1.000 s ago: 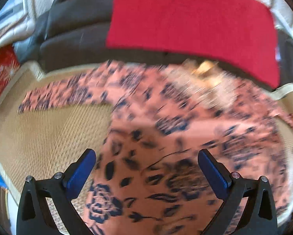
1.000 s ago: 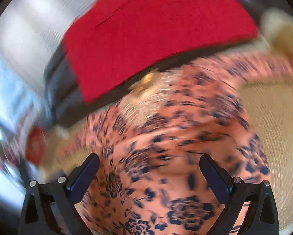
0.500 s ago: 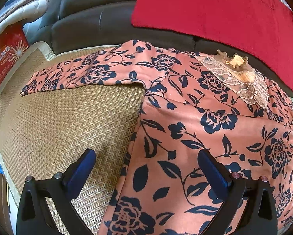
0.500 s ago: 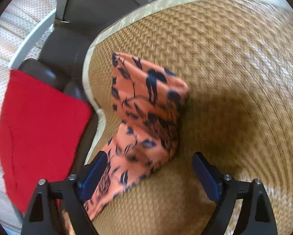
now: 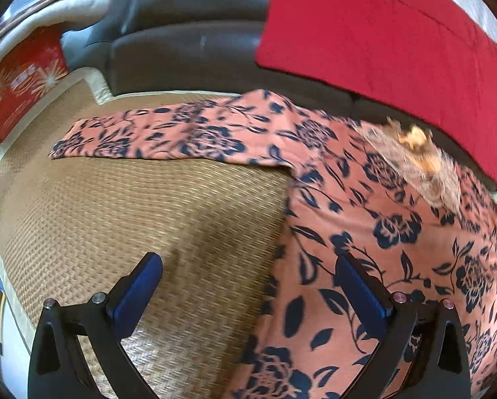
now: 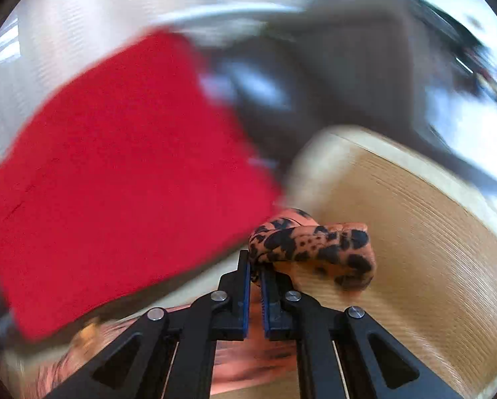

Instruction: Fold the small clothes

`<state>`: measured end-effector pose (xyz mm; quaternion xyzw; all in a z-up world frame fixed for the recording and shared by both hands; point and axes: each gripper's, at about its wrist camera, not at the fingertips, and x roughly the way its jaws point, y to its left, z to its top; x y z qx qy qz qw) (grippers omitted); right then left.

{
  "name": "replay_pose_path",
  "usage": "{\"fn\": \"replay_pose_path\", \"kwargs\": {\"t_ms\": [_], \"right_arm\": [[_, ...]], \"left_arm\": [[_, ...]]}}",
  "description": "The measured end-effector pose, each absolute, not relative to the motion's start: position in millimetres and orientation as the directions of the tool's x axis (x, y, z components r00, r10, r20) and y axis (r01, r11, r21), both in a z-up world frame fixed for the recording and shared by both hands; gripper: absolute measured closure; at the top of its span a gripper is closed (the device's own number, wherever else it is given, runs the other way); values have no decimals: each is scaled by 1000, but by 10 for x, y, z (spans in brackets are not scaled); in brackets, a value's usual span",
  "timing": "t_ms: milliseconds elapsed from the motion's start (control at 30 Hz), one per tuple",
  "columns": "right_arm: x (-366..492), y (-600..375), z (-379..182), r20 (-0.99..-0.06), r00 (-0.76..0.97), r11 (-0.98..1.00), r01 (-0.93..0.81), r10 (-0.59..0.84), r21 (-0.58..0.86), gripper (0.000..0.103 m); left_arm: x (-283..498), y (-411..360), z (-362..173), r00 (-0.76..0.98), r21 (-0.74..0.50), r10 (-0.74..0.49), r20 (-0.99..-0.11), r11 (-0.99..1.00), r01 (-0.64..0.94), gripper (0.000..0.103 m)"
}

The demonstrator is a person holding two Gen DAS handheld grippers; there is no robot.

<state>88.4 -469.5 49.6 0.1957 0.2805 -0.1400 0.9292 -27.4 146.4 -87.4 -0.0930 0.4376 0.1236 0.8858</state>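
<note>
Garment: floral blouse (image 5: 398,232), salmon with navy roses, lies flat on a woven mat (image 5: 132,216); lace collar (image 5: 414,153) at the far edge, toward the dark sofa (image 5: 188,56).
Left sleeve: sleeve (image 5: 168,133) stretches out straight to the left across the mat, long axis running side to side, well ahead of the left gripper (image 5: 248,286).
Key relation: the blouse's side hem runs between the left fingers, cloth under the right-hand finger, bare mat under the other; the sleeve lies forward and left.
Left fingers: spread wide, gripping nothing.
Right sleeve end: sleeve cuff (image 6: 315,242) bunched and lifted above the mat.
Right fingers: right gripper (image 6: 255,286) clamped on the cuff; the fingers have just been closing, cloth pinched between them.
Nearer hand: right holds its sleeve; left is the nearer one to the outstretched sleeve.
Change: half a second back the right fingers stood wide around the cuff lying on the mat; the left view has slid leftward, more bare mat in frame.
Surroundings: red cloth (image 5: 398,33) draped on the sofa; red box (image 5: 19,83) far left.
</note>
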Motion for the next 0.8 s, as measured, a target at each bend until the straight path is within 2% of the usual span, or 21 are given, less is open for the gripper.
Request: {"fn": "replay_pose_path", "kwargs": {"t_ms": [133, 167, 200, 233, 267, 300, 367, 433, 567, 700, 800], "right_arm": [[858, -3406, 667, -507, 857, 938, 97, 91, 333, 96], [853, -2969, 600, -505, 845, 933, 16, 179, 358, 92], [878, -2665, 489, -524, 821, 931, -26, 227, 363, 84], [947, -2435, 346, -550, 790, 929, -67, 273, 364, 71], [1020, -2055, 45, -599, 720, 920, -144, 350, 365, 21], [1089, -1898, -163, -635, 675, 917, -168, 375, 362, 7], [1082, -1732, -658, -695, 575, 892, -161, 433, 422, 8], [974, -1871, -828, -666, 556, 843, -128, 498, 523, 8], [715, -2441, -839, -636, 610, 827, -57, 472, 559, 7], [677, -2762, -783, -632, 632, 819, -7, 448, 574, 7], [520, -2873, -820, -626, 632, 800, 16, 457, 599, 7]], "left_arm": [[-415, 1637, -822, 599, -70, 147, -787, 943, -324, 0], [-449, 1682, -822, 598, -71, 151, -787, 941, -331, 0], [-473, 1728, -828, 593, -73, 154, -790, 937, -341, 0], [-481, 1762, -835, 588, -79, 152, -794, 934, -349, 0], [-487, 1797, -836, 585, -91, 147, -797, 930, -356, 0], [-490, 1827, -829, 585, -105, 139, -799, 926, -364, 0], [-471, 1851, -785, 592, -145, 106, -799, 921, -361, 0], [-407, 1821, -724, 612, -198, 54, -789, 920, -337, 0], [-40, 1589, -647, 632, -352, -126, -765, 903, -245, 0], [713, 1104, -604, 604, -499, -340, -721, 859, -112, 0], [1250, 844, -723, 546, -570, -426, -721, 813, -118, 0]]}}
